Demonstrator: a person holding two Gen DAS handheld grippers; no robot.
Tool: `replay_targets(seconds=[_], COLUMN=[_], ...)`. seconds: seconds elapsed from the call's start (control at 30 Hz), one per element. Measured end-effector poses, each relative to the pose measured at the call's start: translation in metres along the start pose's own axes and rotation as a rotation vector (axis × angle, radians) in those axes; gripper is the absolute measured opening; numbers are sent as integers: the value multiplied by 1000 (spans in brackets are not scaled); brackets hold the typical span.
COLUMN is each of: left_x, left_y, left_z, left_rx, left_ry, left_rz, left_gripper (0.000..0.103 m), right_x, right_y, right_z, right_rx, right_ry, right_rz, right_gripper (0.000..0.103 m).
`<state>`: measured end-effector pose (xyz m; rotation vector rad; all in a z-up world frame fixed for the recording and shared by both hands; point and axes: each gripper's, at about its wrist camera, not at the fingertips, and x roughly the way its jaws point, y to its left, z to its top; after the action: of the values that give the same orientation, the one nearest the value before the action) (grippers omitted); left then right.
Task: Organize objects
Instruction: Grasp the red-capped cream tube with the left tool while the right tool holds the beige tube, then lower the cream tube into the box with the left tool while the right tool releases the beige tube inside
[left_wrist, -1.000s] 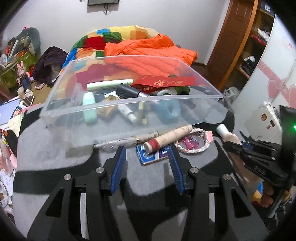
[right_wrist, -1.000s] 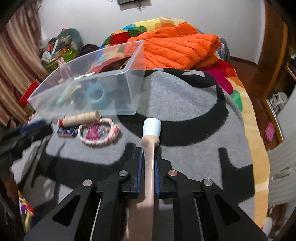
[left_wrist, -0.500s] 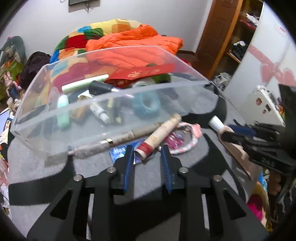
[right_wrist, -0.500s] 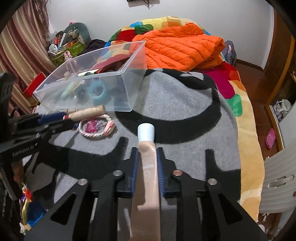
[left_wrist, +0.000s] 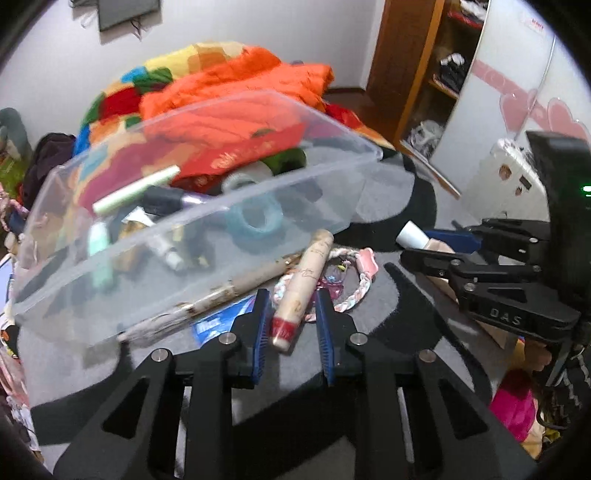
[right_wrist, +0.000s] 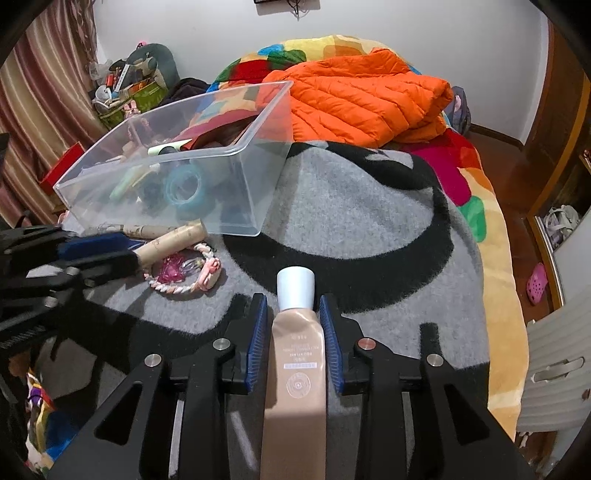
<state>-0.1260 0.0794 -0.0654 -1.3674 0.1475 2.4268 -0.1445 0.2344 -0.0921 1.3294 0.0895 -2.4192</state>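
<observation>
A beige tube with a red end (left_wrist: 303, 280) lies on the grey blanket in front of the clear bin (left_wrist: 258, 206). My left gripper (left_wrist: 291, 297) straddles its red end; the jaws are closing, with thin gaps still showing at the pads. Beside it lie a pink-and-white rope ring (left_wrist: 358, 284), a blue packet (left_wrist: 218, 321) and a long thin stick (left_wrist: 221, 295). My right gripper (right_wrist: 292, 301) has its jaws opening around a tan tube with a white cap (right_wrist: 295, 362), which lies flat between them. The bin (right_wrist: 236, 184) holds several small items.
An orange jacket (right_wrist: 369, 99) and a colourful quilt lie behind the bin. The grey-and-black blanket (right_wrist: 369, 221) stretches right to the bed's edge. The two grippers are close together over the blanket's near side. A wardrobe and a door stand beyond the bed.
My left gripper moved forward over the beige tube and its jaws narrowed around it. The right jaws parted, and the tan tube turned from edge-on to flat.
</observation>
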Motion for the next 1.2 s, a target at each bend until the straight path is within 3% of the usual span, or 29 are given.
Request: replay_targets(seconds=[0.27, 0.47, 0.87, 1.2], left_x=[5, -17, -75, -100], left_y=[1, 3, 6, 40], left_z=[0, -10, -21, -11], left_rx=[-27, -63, -136, -188], left_ry=[-3, -48, -200, -267], left_rz=[-59, -77, -57, 26], left_gripper=[18, 14, 14, 14], right_x=[-4, -18, -65, -70], right_y=[1, 3, 17, 57], right_z=[-2, -1, 28, 73], right_rx=[9, 19, 12, -73], right_ry=[-18, -48, -185, -240], right_rz=[-5, 5, 39, 76], right_gripper=[21, 21, 21, 21])
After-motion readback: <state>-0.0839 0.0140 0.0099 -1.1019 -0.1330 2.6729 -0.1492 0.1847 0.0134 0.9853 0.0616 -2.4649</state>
